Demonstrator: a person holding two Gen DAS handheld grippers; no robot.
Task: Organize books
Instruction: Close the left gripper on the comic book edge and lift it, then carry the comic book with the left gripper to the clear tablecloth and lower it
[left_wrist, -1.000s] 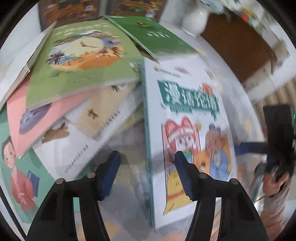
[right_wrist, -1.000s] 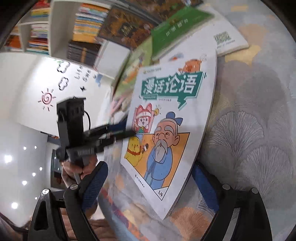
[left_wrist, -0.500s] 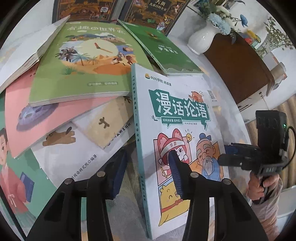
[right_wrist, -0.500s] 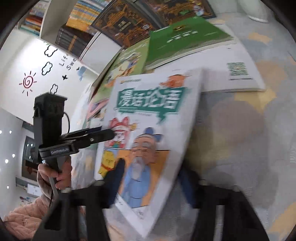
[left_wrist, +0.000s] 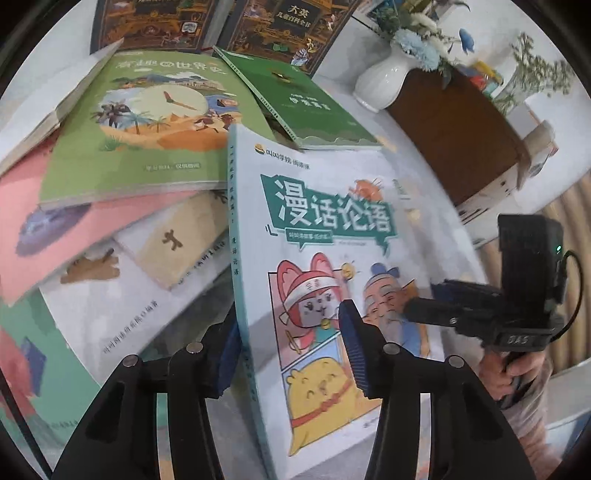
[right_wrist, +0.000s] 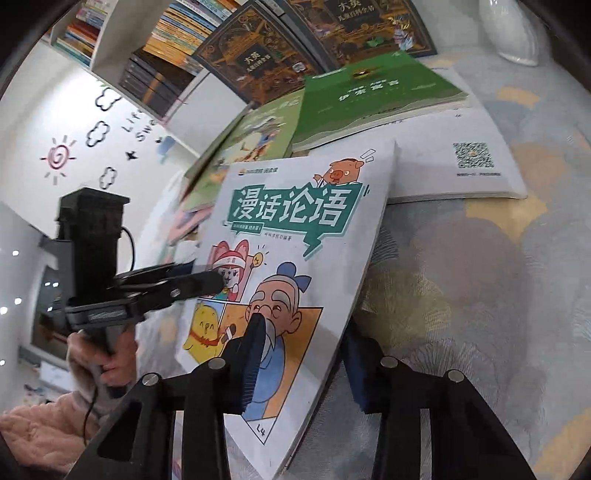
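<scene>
Left wrist view: both jaws now clamp comic book (left_wrist: 325, 236), right gripper (right_wrist: 306, 354) closing further, previously wide.

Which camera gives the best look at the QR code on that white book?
The right wrist view: the QR code shows whole and sharp on the white book behind the comic book. In the left wrist view the comic book covers that spot, leaving only a blurred sliver.

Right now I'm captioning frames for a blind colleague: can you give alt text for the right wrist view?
A white comic-cover book is tilted up off a patterned cloth, with the right gripper closing across its near edge and the left gripper on its left side. Behind lie a green book, a white booklet and dark volumes.
</scene>
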